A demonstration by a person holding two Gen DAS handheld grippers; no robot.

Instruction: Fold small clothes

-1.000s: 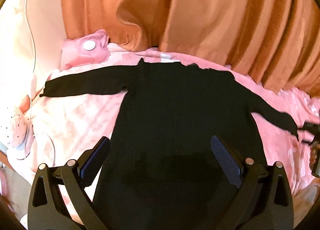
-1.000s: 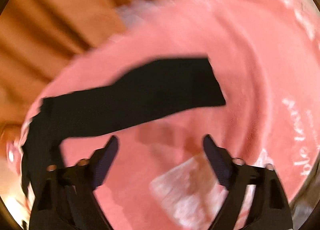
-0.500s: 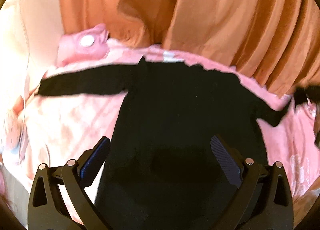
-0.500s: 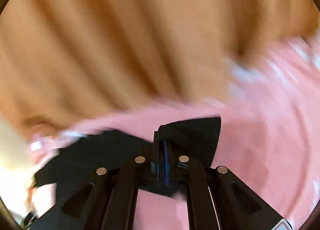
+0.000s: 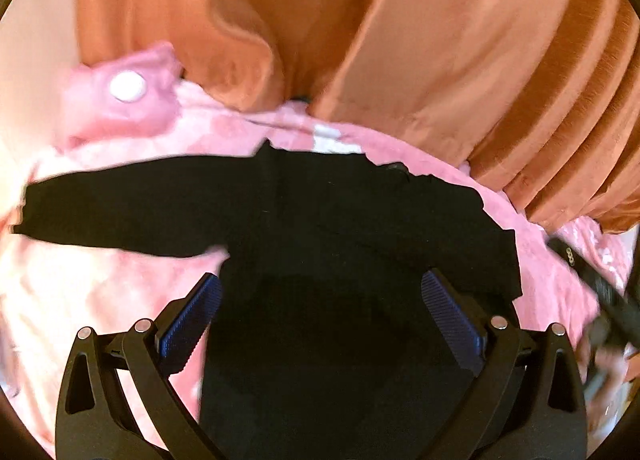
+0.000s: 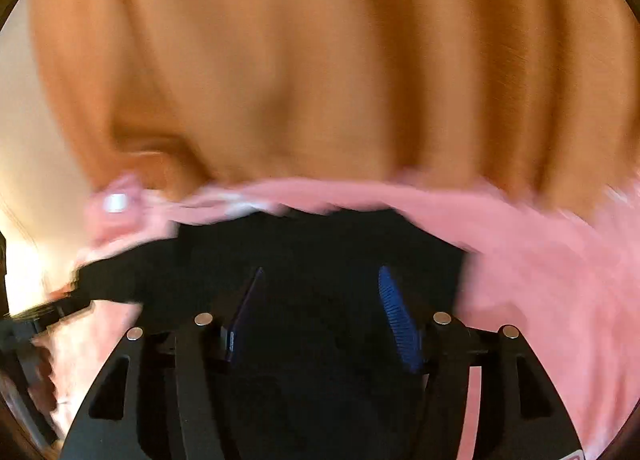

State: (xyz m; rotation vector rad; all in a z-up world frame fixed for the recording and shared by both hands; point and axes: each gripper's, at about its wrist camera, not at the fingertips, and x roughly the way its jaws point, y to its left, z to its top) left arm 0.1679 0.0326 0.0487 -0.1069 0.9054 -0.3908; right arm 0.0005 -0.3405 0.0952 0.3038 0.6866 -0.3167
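far left in the left wrist view there's a pink pouch [image 5: 120, 100] with a white round cap, sitting at the back edge of the pink blanket [image 5: 88, 300], right under the orange curtain [image 5: 400, 40].

the black top [image 5: 340, 228] lies flat on that blanket. its one sleeve [image 5: 120, 216] stretches straight out to the left, fully spread. the other side looks different: the body ends in a fairly straight edge on the right and no sleeve sticks out there, with what looks like a fold line running diagonally across the chest. it's all black on black though, so i can't really make out the layers.

left tongs [image 5: 320, 312] hang over the lower body of the top, jaws wide apart, nothing pinched between them.

over at the right edge of that view you can just see a dark blurry bit of the other tool and some of a hand [image 5: 612, 364], too smeared to say more.

right wrist view is pretty motion blurred. right tongs [image 6: 320, 312] are over the top [image 6: 320, 244] too, jaws apart and opening, pads not pressing any cloth. pink blanket [image 6: 540, 280] runs off to the right, curtain [image 6: 320, 60] fills the back.
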